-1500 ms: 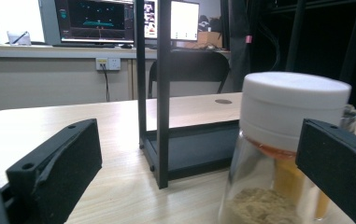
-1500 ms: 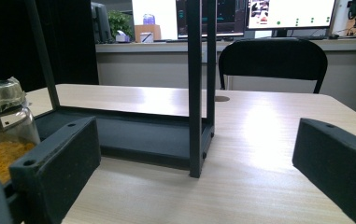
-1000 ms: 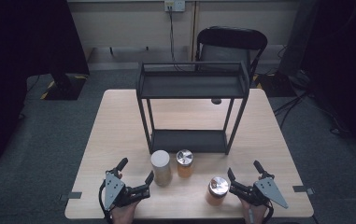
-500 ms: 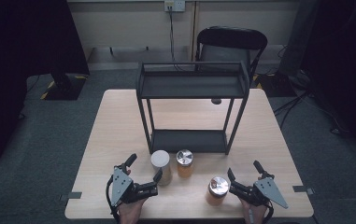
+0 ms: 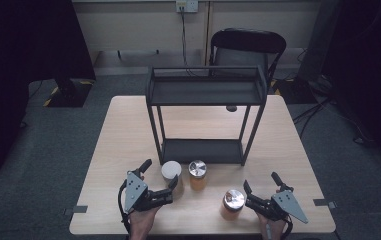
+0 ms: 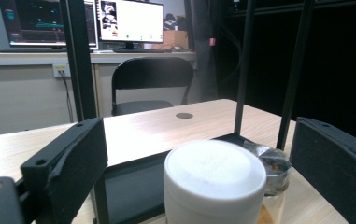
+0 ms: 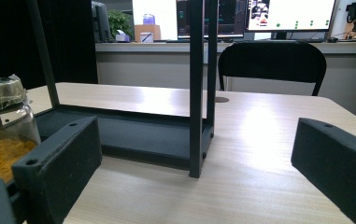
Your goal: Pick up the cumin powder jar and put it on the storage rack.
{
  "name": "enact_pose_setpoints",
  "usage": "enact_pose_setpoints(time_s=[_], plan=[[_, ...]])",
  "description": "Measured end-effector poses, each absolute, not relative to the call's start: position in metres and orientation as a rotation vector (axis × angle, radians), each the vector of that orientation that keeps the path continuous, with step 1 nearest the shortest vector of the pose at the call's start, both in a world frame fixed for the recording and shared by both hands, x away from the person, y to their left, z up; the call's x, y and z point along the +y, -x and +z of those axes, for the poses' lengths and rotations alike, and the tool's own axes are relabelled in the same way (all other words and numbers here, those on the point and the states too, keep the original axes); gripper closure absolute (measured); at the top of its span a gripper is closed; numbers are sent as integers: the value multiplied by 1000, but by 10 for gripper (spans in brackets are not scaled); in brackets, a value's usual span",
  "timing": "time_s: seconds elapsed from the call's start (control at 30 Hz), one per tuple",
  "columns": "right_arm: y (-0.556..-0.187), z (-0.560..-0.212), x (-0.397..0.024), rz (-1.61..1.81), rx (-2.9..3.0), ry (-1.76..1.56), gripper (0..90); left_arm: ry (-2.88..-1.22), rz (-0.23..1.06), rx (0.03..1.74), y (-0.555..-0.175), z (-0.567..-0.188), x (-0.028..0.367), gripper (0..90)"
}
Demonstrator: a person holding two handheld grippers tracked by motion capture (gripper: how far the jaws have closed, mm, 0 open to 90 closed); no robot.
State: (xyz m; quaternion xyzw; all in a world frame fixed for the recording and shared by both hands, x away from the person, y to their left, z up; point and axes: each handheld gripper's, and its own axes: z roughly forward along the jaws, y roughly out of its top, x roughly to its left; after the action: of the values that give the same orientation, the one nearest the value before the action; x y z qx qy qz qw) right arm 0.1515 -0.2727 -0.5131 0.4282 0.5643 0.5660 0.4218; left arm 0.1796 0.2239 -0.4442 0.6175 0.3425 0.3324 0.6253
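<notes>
White-lidded jar [image 5: 171, 171] sits low centre of the high view on the counter [image 5: 128, 130], just ahead of the shelf rack [image 5: 205, 90]. My left gripper [image 5: 159, 181] has advanced from the lower left to bracket it; jaws have just been closing, not yet touching, jar between them. I judge the grasp imminent. Right gripper [image 5: 260, 191] idles, jaws apart, holding nothing, beside the metal-lidded jar [image 5: 233, 202].

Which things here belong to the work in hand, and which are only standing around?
In the work:
- left gripper, jaws just closing around the white-lidded jar, not yet pressing
- silver-lidded jar of orange powder beside it
- second silver-lidded jar by the open right gripper
- black two-tier rack, probably their destination

Standing around:
- folding chair
- monitors
- wall socket
</notes>
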Motion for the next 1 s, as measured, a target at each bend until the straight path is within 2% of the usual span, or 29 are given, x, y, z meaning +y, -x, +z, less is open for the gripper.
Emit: enact_pose_setpoints(time_s=[1.0], plan=[[-151, -513, -273, 1420, 1412, -1070, 14, -1526, 687, 781, -196, -451, 215, 160]])
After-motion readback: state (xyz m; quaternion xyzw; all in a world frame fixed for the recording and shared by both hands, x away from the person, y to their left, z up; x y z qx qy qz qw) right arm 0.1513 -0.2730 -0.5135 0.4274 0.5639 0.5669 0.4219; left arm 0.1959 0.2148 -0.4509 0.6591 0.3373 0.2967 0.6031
